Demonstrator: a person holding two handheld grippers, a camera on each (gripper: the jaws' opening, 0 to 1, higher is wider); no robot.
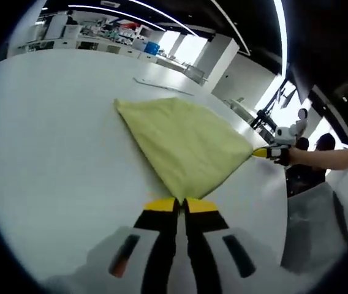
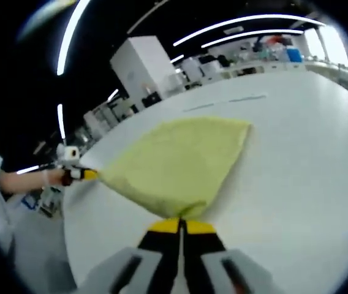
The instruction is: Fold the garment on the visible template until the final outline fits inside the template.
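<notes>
The left gripper (image 1: 181, 205) has its yellow-tipped jaws closed on the near corner of a yellow cloth (image 1: 183, 144) spread on a white table (image 1: 51, 153). At the cloth's far right corner, the right gripper (image 1: 261, 152) pinches it, held by a hand (image 1: 284, 154).

The left hand-held gripper (image 1: 181, 205) has its yellow-tipped jaws pressed together, and so has the right hand-held gripper (image 2: 181, 226). Each reaches out low over the worktop (image 1: 51, 153) from its near edge. A bare forearm (image 1: 324, 158) extends behind the right one.
</notes>
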